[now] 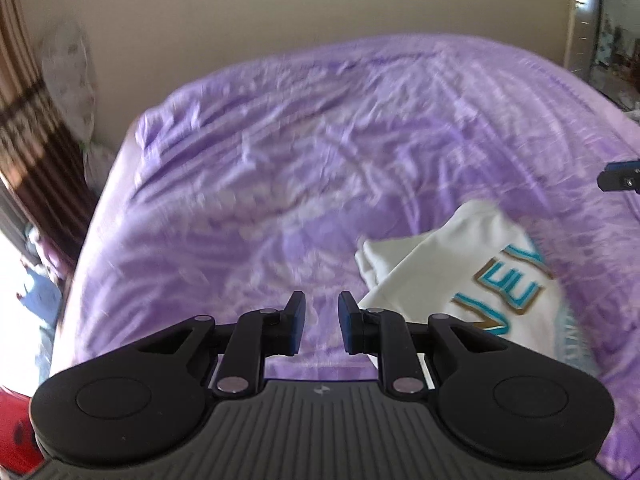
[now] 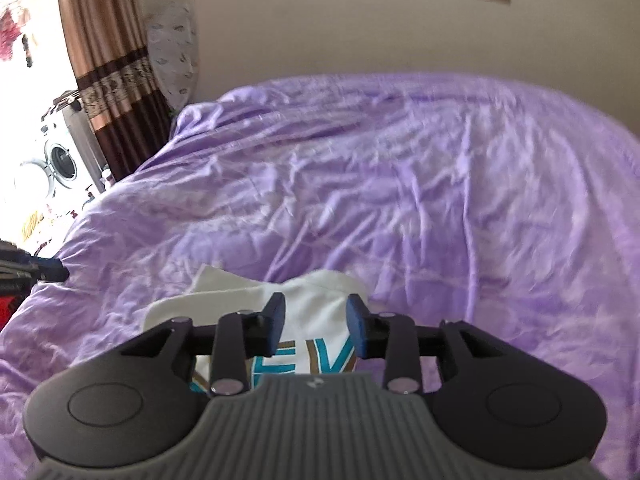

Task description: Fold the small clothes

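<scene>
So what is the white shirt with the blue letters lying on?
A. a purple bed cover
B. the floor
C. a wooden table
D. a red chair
A: the white shirt lies on the wrinkled purple bed cover, which spreads out all around it in both wrist views.

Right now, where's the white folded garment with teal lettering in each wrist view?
Left wrist view: white folded garment with teal lettering at lower right, lying on the purple bedspread.
Right wrist view: lower centre, partly behind the open right hand-held gripper.
Shared landmark: brown striped curtain, at the left in both.
</scene>
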A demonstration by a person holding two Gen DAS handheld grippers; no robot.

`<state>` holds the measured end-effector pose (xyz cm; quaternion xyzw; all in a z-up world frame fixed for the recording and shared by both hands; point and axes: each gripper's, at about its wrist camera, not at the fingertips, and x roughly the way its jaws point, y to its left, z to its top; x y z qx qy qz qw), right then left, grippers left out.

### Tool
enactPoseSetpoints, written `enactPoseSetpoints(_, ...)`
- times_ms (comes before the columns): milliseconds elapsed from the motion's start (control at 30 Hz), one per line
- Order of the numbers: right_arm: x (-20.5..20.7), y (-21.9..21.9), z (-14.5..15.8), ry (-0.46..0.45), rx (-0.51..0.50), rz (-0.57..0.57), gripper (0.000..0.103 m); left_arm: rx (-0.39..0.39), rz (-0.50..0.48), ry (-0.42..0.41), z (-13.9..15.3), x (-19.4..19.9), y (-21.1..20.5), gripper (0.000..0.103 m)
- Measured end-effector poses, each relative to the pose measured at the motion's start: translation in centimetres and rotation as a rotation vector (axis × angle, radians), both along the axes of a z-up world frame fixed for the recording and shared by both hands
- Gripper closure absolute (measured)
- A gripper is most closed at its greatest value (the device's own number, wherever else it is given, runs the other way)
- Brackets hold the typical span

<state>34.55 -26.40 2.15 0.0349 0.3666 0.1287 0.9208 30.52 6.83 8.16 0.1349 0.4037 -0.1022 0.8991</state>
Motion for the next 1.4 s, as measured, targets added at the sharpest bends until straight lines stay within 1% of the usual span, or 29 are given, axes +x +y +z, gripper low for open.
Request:
enactPoseSetpoints(133, -4.1, 0.3, 5.5, -0.081, -0.056, 0.026, 0.060, 0.088, -0.039, -0.066, 4.6, -4.1, -0.4, 0.079)
enactPoseSetpoints(200, -6.7, 0.6, 8.1, -0.128, -0.103, 0.041, 0.059, 0.108, -0.072, -0.108, 6.7, -6.8, -0.3, 0.079)
enactPoseSetpoints(267, -9.7, 0.2, 10.5, -0.170, -0.146, 0.055, 0.054, 0.112, -0.080, -0.123, 8.0, -9.1, -0.2, 0.079)
enactPoseSetpoints(300, -11.1, -0.1, 11.5, -0.185, -0.152, 0.060, 0.052, 0.101, -0.065, -0.119, 8.6, -10.3, -0.1, 0.079)
enactPoseSetpoints(333, -12.6, -0.5, 12.4, -0.196, -0.149, 0.067, 0.049, 0.070, -0.053, -0.109, 9.0, -11.3, 0.2, 0.079)
enactPoseSetpoints(400, -15.5, -1.1, 13.5, -0.215, -0.122, 0.077, 0.045, -0.044, -0.060, -0.098, 9.5, -14.0, 0.6, 0.078)
enactPoseSetpoints(467, -18.8, -1.2, 13.7, -0.229, -0.092, 0.087, 0.042, -0.102, -0.078, -0.125, 9.3, -16.7, 0.5, 0.077)
enactPoseSetpoints(567, -23.2, -0.3, 12.4, -0.258, -0.065, 0.108, 0.039, -0.145, -0.066, -0.184, 8.0, -19.9, 0.0, 0.075)
enactPoseSetpoints(633, -25.5, 0.9, 10.9, -0.270, -0.051, 0.106, 0.037, -0.188, -0.049, -0.228, 6.8, -21.5, -0.2, 0.070)
enactPoseSetpoints(733, -27.6, 2.6, 7.9, -0.264, -0.015, 0.074, 0.037, -0.246, -0.001, -0.262, 4.2, -22.7, -0.4, 0.069)
enactPoseSetpoints(800, -28.4, 3.7, 6.1, -0.258, -0.004, 0.053, 0.037, -0.290, 0.039, -0.261, 1.8, -23.2, -0.6, 0.069)
enactPoseSetpoints(833, -28.8, 4.3, 5.2, -0.259, -0.012, 0.031, 0.037, -0.308, 0.038, -0.239, 0.9, -23.6, -0.8, 0.069)
enactPoseSetpoints(900, -29.2, 5.4, 3.6, -0.248, -0.032, -0.006, 0.037, -0.331, 0.044, -0.164, -1.3, -23.5, -1.2, 0.069)
enactPoseSetpoints(967, -29.6, 6.1, 2.1, -0.209, -0.004, -0.034, 0.037, -0.340, 0.060, -0.091, -3.2, -23.2, -1.5, 0.069)
enactPoseSetpoints(1067, -29.8, 6.7, -0.1, -0.127, 0.068, -0.047, 0.037, -0.321, 0.058, -0.056, -5.1, -23.6, -2.3, 0.069)
enactPoseSetpoints(1167, -30.7, 7.5, -2.1, -0.083, 0.086, -0.082, 0.036, -0.317, 0.075, -0.038, -6.8, -24.3, -3.0, 0.069)
enactPoseSetpoints(1200, -31.1, 7.8, -2.8, -0.076, 0.085, -0.094, 0.035, -0.307, 0.087, -0.036, -7.4, -24.5, -3.3, 0.069)
enactPoseSetpoints(1267, -32.3, 8.9, -4.1, -0.083, 0.061, -0.124, 0.028, -0.274, 0.113, -0.021, -8.6, -25.2, -4.0, 0.069)
enactPoseSetpoints(1300, -32.8, 9.3, -4.6, -0.092, 0.044, -0.129, 0.027, -0.260, 0.121, -0.003, -9.2, -25.3, -4.2, 0.069)
enactPoseSetpoints(1333, -33.1, 9.6, -5.1, -0.102, 0.029, -0.142, 0.025, -0.258, 0.127, 0.016, -9.8, -25.3, -4.3, 0.069)
enactPoseSetpoints(1400, -33.4, 9.8, -5.7, -0.118, 0.026, -0.163, 0.025, -0.274, 0.141, 0.043, -10.5, -25.2, -4.0, 0.069)
